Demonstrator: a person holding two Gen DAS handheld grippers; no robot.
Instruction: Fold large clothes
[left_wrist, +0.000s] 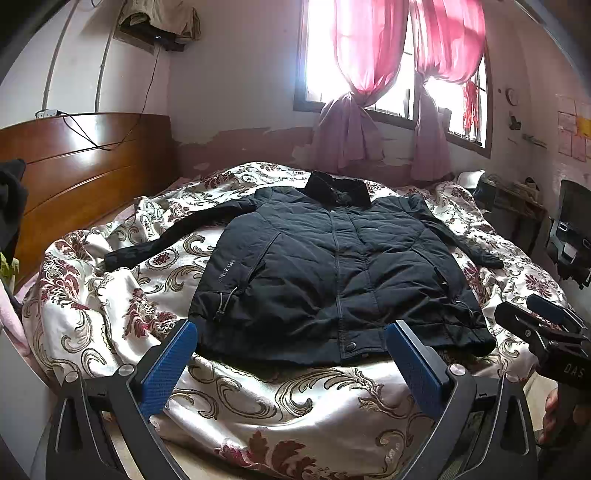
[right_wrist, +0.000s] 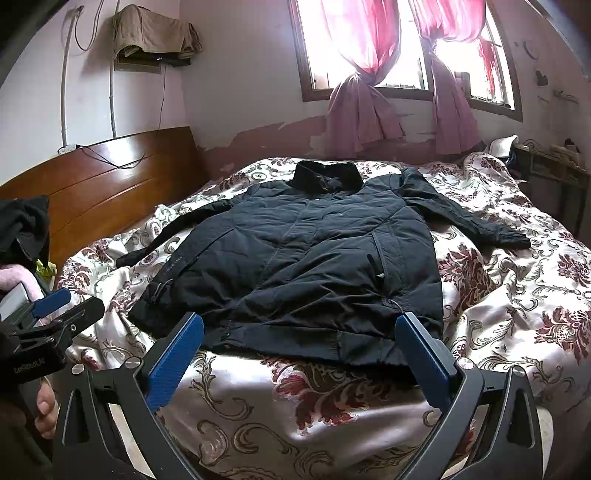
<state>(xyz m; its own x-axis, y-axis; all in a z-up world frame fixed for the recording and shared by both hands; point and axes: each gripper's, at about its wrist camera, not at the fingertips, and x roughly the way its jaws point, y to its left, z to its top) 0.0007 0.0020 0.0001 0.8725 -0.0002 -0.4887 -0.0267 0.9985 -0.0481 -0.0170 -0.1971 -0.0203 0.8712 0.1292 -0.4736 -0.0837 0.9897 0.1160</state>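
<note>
A large dark padded jacket (left_wrist: 332, 266) lies spread flat, front up, on the patterned bedspread, collar toward the window, both sleeves stretched out to the sides. It also shows in the right wrist view (right_wrist: 306, 258). My left gripper (left_wrist: 291, 339) is open and empty, hovering just short of the jacket's hem, toward its left half. My right gripper (right_wrist: 301, 332) is open and empty, near the hem, toward its right half. Each gripper shows at the edge of the other's view: the right one (left_wrist: 546, 325) and the left one (right_wrist: 62, 310).
The bed (left_wrist: 92, 302) has a floral quilt and a wooden headboard (left_wrist: 74, 173) on the left. A window with pink curtains (left_wrist: 369, 74) is behind. Dark clothing (right_wrist: 22, 225) sits at the left. A desk and chair (left_wrist: 569, 236) stand at the right.
</note>
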